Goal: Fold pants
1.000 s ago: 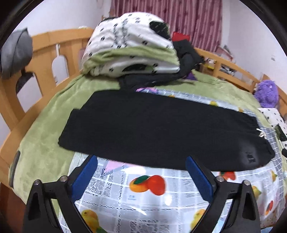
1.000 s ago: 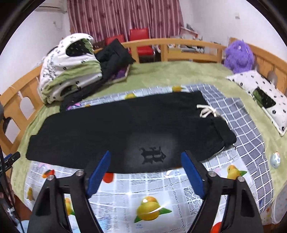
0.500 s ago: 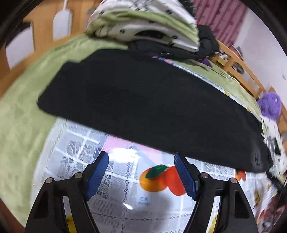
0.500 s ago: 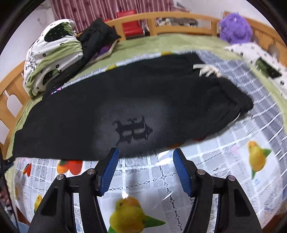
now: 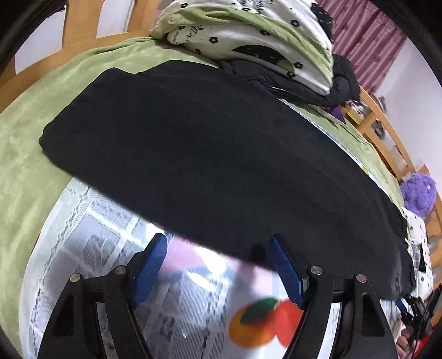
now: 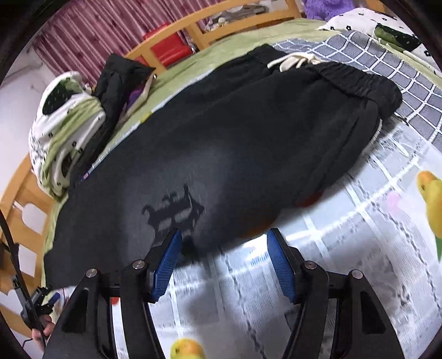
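Black pants (image 5: 221, 152) lie flat across the bed, legs to the left and waistband (image 6: 356, 80) with a white drawstring (image 6: 292, 59) to the right. My left gripper (image 5: 218, 243) hovers at the near edge of the leg part, jaws open, with the cloth edge just at its blue fingertips (image 5: 158, 245). At the near edge of the hip part of the pants (image 6: 234, 138), just below a dark logo (image 6: 174, 212), my right gripper (image 6: 224, 234) stands open. Its left tip overlaps the cloth. Neither pair of pads presses on anything.
A shiny fruit-print plastic sheet (image 5: 110, 234) covers the near bed under the pants, over a green blanket (image 5: 27, 138). Behind the pants are a folded quilt pile (image 5: 248, 33) and a black jacket (image 5: 304, 82). A purple plush (image 5: 418, 193) and a wooden bed rail (image 5: 80, 22) border the bed.
Both grippers have sunk toward the near edge of the pants and rolled, so the pants now fill each view. Both pairs of jaws stand narrower than one second ago.
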A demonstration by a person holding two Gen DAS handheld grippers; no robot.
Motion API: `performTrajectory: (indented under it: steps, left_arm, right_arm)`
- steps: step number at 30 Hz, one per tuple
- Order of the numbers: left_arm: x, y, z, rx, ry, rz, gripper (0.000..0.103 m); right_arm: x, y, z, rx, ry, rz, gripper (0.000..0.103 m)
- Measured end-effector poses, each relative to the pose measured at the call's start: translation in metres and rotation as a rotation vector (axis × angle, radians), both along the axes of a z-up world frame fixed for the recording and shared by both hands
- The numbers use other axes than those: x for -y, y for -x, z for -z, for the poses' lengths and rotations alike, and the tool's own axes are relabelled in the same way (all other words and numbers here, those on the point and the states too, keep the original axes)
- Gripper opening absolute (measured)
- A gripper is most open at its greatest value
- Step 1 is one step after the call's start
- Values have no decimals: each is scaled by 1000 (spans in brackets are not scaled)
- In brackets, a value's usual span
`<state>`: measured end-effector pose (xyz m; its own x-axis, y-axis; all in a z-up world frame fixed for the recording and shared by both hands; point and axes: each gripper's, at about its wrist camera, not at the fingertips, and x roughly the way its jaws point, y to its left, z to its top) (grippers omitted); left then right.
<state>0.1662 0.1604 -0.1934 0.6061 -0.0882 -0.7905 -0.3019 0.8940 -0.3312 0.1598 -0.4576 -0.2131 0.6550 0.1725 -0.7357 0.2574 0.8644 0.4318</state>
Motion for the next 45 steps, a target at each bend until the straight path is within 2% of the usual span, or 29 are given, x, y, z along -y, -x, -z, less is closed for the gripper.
performTrajectory:
  steps: [3, 4, 5, 6, 7, 8, 10, 14, 16, 20, 23, 26, 30, 32, 35, 37, 39, 41, 43, 45]
  left_arm:
    - [-1, -8, 0, -2, -21, -32, 73]
    - [0, -13, 0, -8, -34, -42, 70]
    - [1, -15, 0, -12, -54, -49, 64]
    - [3, -17, -1, -27, -92, -60, 39]
    - [4, -21, -1, -52, -145, -68, 12]
    - [5, -24, -3, -58, -167, -57, 11]
    - [0, -22, -15, -28, -158, -50, 8]
    - [-3, -25, -55, 60, -194, -10, 8]
    - [-1, -38, -74, 90, -212, 8, 8]
    - [5, -80, -102, 167, -265, 21, 8]
    - [13, -118, -110, 195, -302, 9, 8]
    - [23, -163, -109, 209, -318, 0, 8]
    - [33, -203, -93, 190, -342, 17, 9]
    - [39, -210, -83, 158, -367, 31, 11]
    - [45, -210, -79, 135, -406, 37, 11]
    - [47, -198, -82, 133, -401, 57, 33]
    - [47, -178, -86, 144, -393, 73, 46]
    - [48, -155, -88, 149, -408, 101, 52]
    - [45, -133, -86, 134, -442, 88, 67]
    - [38, -108, -79, 113, -412, 80, 69]
  right_arm:
    - [-1, -13, 0, 1, -1, 6, 63]
    - [-2, -18, 1, -2, 5, 4, 60]
    - [-4, -22, 0, -7, 22, 4, 44]
    - [-5, -26, 0, -11, 45, 2, 21]
    - [-6, -31, 1, -18, 48, -20, 18]
    - [-7, -33, 0, -20, 43, -30, 14]
    - [-9, -32, -10, 9, 64, -32, 13]
    - [-13, -35, -52, 94, 101, -81, 12]
    - [-16, -45, -74, 134, 124, -103, 12]
    - [-19, -82, -110, 198, 162, -135, 12]
    - [-19, -112, -123, 223, 190, -147, 12]
    - [-23, -154, -125, 230, 222, -149, 11]
    - [-26, -210, -110, 178, 242, -153, 15]
    - [-30, -235, -96, 110, 254, -162, 19]
    - [-34, -242, -84, 60, 294, -162, 22]
    - [-38, -231, -86, 72, 316, -160, 31]
    - [-39, -212, -90, 97, 325, -163, 49]
    - [-42, -188, -95, 115, 357, -173, 51]
    - [-45, -169, -95, 103, 386, -185, 51]
    - [-48, -146, -92, 85, 388, -213, 52]
